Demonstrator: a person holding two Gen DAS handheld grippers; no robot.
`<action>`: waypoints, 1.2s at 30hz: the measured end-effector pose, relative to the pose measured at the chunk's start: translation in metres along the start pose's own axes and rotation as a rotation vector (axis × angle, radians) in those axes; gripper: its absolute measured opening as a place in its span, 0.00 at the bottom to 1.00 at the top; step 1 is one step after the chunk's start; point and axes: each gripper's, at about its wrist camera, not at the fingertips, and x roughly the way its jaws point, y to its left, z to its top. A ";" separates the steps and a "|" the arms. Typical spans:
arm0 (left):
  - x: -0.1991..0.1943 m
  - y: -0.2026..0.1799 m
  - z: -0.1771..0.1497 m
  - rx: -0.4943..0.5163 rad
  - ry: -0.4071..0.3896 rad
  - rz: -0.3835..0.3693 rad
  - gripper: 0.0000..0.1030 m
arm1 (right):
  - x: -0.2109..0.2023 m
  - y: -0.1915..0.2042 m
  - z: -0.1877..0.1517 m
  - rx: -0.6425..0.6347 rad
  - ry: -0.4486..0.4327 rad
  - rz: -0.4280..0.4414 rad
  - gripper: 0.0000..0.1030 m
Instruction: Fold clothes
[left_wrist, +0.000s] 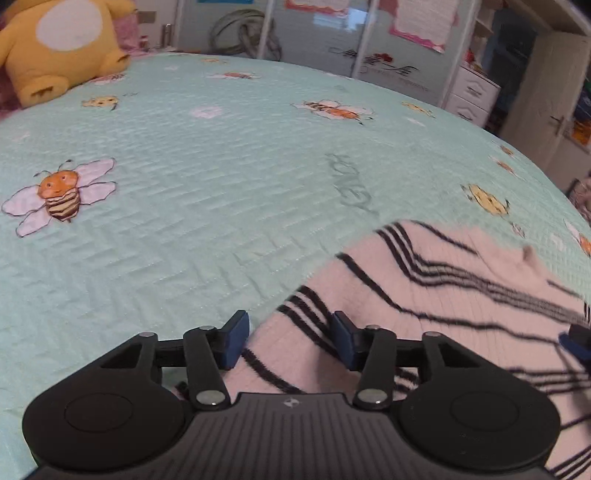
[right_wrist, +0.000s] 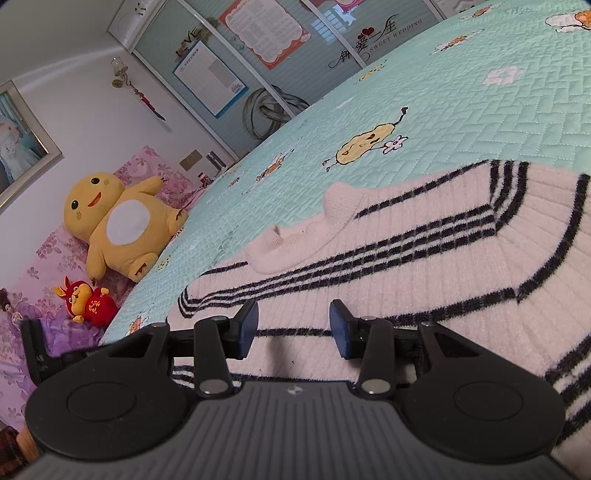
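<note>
A pale pink knit sweater with black stripes (left_wrist: 436, 291) lies on the mint green bedspread (left_wrist: 207, 192). It also fills the lower right of the right wrist view (right_wrist: 424, 258), with a sleeve cuff (right_wrist: 341, 205) folded over it. My left gripper (left_wrist: 290, 341) is open, its blue pads straddling the sweater's left edge, with knit fabric between them. My right gripper (right_wrist: 293, 325) is open and hovers low over the sweater's body, holding nothing. The tip of the right gripper (left_wrist: 576, 341) shows at the right edge of the left wrist view.
A yellow plush toy (right_wrist: 118, 225) and a small red plush (right_wrist: 86, 302) sit on pink floral bedding at the head of the bed. Wardrobe doors (left_wrist: 332, 37) and white drawers (left_wrist: 472, 96) stand beyond the bed. The bedspread stretches left of the sweater.
</note>
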 end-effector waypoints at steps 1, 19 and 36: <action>0.000 -0.004 -0.001 0.018 -0.013 0.004 0.33 | 0.000 0.000 0.000 -0.001 0.000 0.000 0.42; 0.016 -0.029 0.009 0.111 -0.142 0.349 0.41 | 0.001 -0.001 -0.001 -0.005 0.005 0.005 0.43; 0.026 -0.151 -0.036 0.145 -0.255 0.270 0.68 | -0.023 -0.034 0.032 0.074 -0.058 -0.026 0.43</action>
